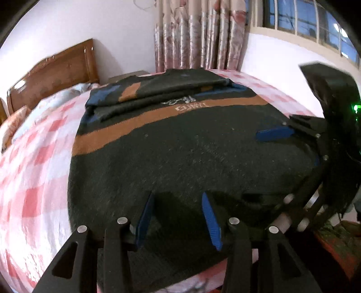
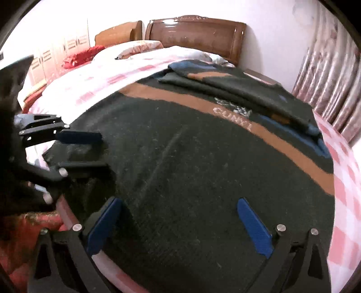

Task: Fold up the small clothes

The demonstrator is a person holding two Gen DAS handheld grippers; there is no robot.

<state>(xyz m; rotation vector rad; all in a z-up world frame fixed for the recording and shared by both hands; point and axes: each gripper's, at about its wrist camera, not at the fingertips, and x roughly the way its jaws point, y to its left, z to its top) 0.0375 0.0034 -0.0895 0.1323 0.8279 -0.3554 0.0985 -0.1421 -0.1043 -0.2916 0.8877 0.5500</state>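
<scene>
A dark green sweater (image 1: 171, 153) with an orange stripe and blue patches lies flat on the bed, its sleeves folded across the top. It fills the right wrist view (image 2: 203, 162) too. My left gripper (image 1: 178, 198) is open over the sweater's near hem, which bunches up between its blue fingers. In the right wrist view the left gripper (image 2: 94, 151) stands at the sweater's left hem corner with a raised fold of fabric between its fingers. My right gripper (image 2: 180, 202) is open over the near hem; it also shows in the left wrist view (image 1: 266, 139), at the sweater's right edge.
The bed has a pink and white checked sheet (image 1: 33, 180). A wooden headboard (image 2: 194, 31) and pillows (image 2: 140, 48) are at the far end. Curtains (image 1: 198, 33) and a window (image 1: 311, 20) stand behind the bed. The bed's near edge lies just below both grippers.
</scene>
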